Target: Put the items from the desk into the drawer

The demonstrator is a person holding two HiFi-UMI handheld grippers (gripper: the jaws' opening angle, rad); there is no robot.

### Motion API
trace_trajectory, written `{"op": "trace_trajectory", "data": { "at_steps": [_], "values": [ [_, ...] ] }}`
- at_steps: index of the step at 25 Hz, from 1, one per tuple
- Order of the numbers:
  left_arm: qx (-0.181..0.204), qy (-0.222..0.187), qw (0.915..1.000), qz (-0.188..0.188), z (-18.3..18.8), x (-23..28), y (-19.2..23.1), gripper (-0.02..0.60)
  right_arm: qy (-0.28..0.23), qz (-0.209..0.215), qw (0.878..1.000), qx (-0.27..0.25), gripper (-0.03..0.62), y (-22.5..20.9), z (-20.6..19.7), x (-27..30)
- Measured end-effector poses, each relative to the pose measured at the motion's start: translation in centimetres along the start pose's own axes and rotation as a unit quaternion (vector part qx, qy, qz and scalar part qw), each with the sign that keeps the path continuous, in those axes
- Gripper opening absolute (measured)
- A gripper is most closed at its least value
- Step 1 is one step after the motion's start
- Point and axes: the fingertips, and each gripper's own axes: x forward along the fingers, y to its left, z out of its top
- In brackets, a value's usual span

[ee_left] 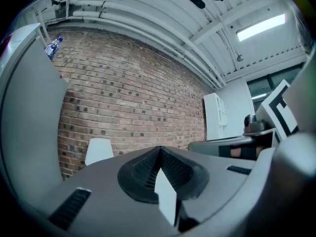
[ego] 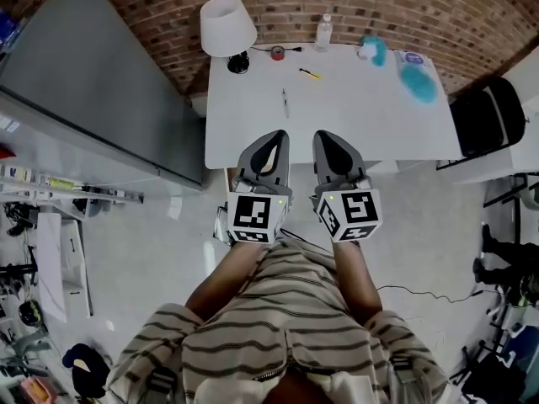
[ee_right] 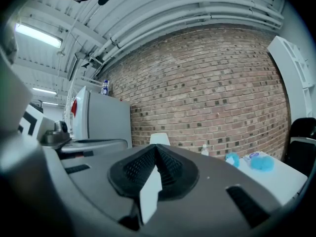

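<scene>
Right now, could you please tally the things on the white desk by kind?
Lamp: 1
Bottle: 1
Tape roll: 1
Pens: 2, a pale one and a yellow-black one
Teal fluffy things: 2, a small one and a large one
White pack: 1, too small to identify
Total: 8

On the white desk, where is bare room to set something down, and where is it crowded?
The desk is bare across its middle and front, from the pen right to the blue fluffy thing. The front left corner, below the lamp, is free too. The back edge is crowded: lamp, tape roll, bottle.
</scene>
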Motion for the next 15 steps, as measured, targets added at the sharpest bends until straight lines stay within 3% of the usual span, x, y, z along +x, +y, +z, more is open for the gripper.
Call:
{"op": "trace_trajectory", "data": {
  "at_steps": [15],
  "values": [
    [-0.009, -0.008, 0.9995, -0.03, 0.4, 3.5, 4.9, 0.005, 0.018, -0.029, 0.999, 0.032, 0.011, 0.0, -0.2, 6.4]
  ]
}}
